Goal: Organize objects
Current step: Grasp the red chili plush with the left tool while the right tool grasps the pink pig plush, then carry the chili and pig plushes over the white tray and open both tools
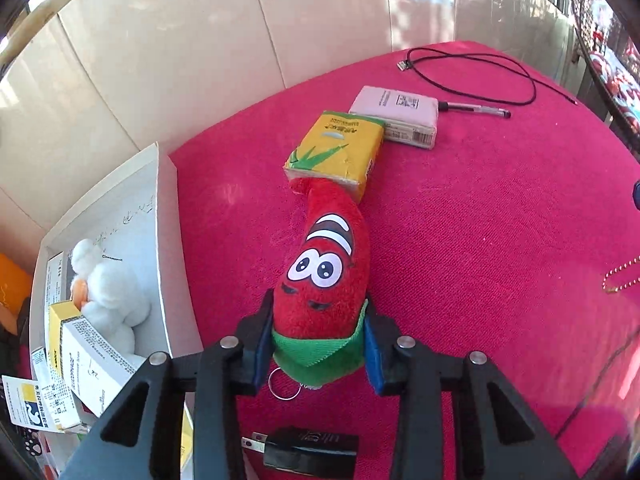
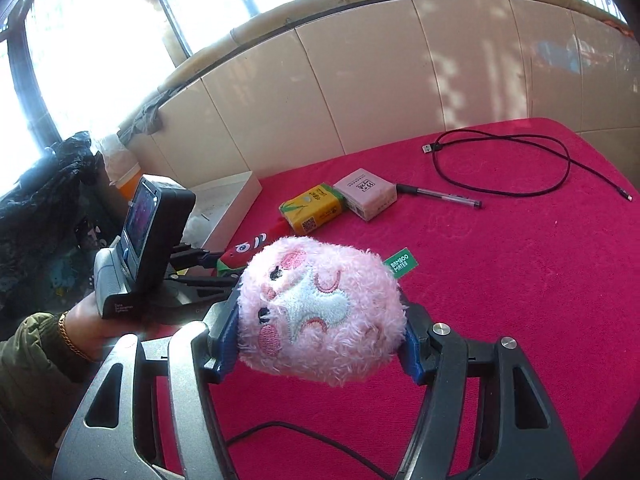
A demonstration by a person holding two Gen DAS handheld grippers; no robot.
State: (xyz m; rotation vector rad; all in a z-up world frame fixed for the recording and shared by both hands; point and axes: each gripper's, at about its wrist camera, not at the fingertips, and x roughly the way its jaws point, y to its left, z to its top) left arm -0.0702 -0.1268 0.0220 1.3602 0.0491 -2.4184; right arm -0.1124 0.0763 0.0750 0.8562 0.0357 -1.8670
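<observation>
A red chili plush (image 1: 324,276) with cartoon eyes and a green cap lies on the pink-red cloth (image 1: 480,240), its tip against a yellow tissue pack (image 1: 336,148). My left gripper (image 1: 318,320) is shut on the plush's green end, a blue pad pressing each side. In the right wrist view the same plush (image 2: 244,252) shows beside the left tool, which a hand (image 2: 80,324) holds. My right gripper (image 2: 320,320) is shut on a fluffy pink plush ball (image 2: 320,308), held above the cloth.
A white open box (image 1: 168,240) at the cloth's left edge holds a white plush (image 1: 108,296) and medicine cartons (image 1: 92,356). A pale box (image 1: 396,116), pen (image 1: 476,109), black cable (image 1: 480,76), black plug (image 1: 308,452) and bead chain (image 1: 620,276) lie on the cloth.
</observation>
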